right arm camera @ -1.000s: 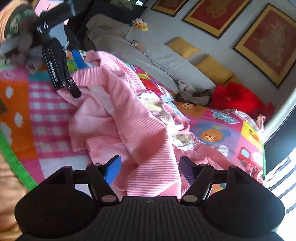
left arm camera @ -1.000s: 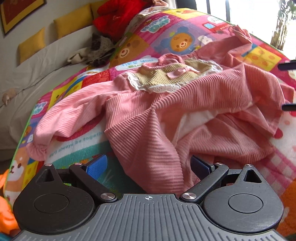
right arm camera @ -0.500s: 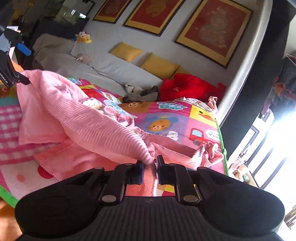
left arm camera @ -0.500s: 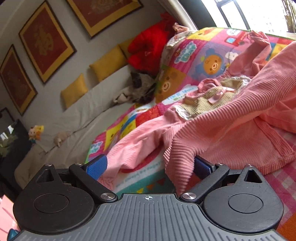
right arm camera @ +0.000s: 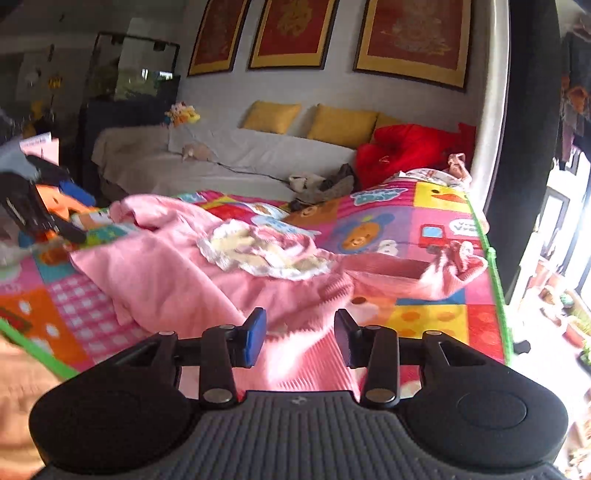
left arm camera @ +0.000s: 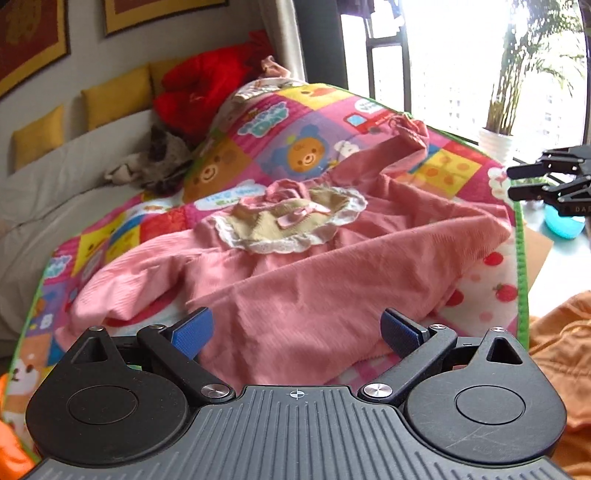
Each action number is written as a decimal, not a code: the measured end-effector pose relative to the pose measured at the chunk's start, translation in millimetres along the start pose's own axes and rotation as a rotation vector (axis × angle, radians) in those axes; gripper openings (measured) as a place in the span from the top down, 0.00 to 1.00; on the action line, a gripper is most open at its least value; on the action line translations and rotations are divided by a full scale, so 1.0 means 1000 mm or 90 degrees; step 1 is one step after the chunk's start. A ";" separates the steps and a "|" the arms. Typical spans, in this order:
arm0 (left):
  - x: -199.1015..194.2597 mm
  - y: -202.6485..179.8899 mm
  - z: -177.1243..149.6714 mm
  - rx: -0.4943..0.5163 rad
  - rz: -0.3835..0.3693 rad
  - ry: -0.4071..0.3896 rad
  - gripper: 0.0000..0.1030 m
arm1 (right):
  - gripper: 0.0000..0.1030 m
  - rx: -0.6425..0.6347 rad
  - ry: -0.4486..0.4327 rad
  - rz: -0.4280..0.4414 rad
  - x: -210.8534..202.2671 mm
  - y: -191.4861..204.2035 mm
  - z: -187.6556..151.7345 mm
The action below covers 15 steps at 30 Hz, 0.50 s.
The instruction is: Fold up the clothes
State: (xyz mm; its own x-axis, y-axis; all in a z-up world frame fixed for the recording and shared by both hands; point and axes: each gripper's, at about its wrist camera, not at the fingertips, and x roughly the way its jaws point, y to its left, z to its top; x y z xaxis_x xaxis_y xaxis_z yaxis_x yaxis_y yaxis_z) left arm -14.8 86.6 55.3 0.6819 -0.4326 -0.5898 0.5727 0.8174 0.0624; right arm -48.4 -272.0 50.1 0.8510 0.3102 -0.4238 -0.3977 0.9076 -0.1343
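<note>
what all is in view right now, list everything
pink garment: 1, pink corduroy with cream lace collar, spread on the mat
play mat: 1, multicolour cartoon squares, green edge, under the garment
sofa: 1, grey, behind the mat
cushions: at least 3, yellow, on the sofa back
red plush: 1, red, sofa's end
framed pictures: 3, red with gold frames, on the wall
potted plant: 1, green in white pot, by the window
left hand-held gripper: 1, black with blue pads, open over the garment hem
right hand-held gripper: 1, black with blue pads, open over the garment

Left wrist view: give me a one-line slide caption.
Open left gripper over a pink dress spread on a colourful play mat.
</note>
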 end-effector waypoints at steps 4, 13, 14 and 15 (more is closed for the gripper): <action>0.046 0.003 0.024 -0.041 -0.030 -0.002 0.03 | 0.57 0.032 0.029 0.040 0.050 -0.007 0.039; 0.078 0.012 0.008 -0.080 -0.114 0.050 0.02 | 0.57 -0.035 0.174 0.147 0.219 -0.005 0.114; 0.077 0.013 0.005 -0.085 -0.119 0.052 0.03 | 0.57 -0.041 0.183 0.161 0.238 0.001 0.116; 0.077 0.014 0.002 -0.090 -0.124 0.055 0.03 | 0.57 -0.046 0.191 0.174 0.257 0.007 0.117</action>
State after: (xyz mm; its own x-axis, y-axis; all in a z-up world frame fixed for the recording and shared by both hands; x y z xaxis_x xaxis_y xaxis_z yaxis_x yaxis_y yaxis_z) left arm 46.7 64.3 12.9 0.5203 -0.5581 -0.6464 0.6163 0.7694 -0.1683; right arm 207.4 -152.8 45.0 0.5776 0.4311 -0.6932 -0.6273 0.7778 -0.0389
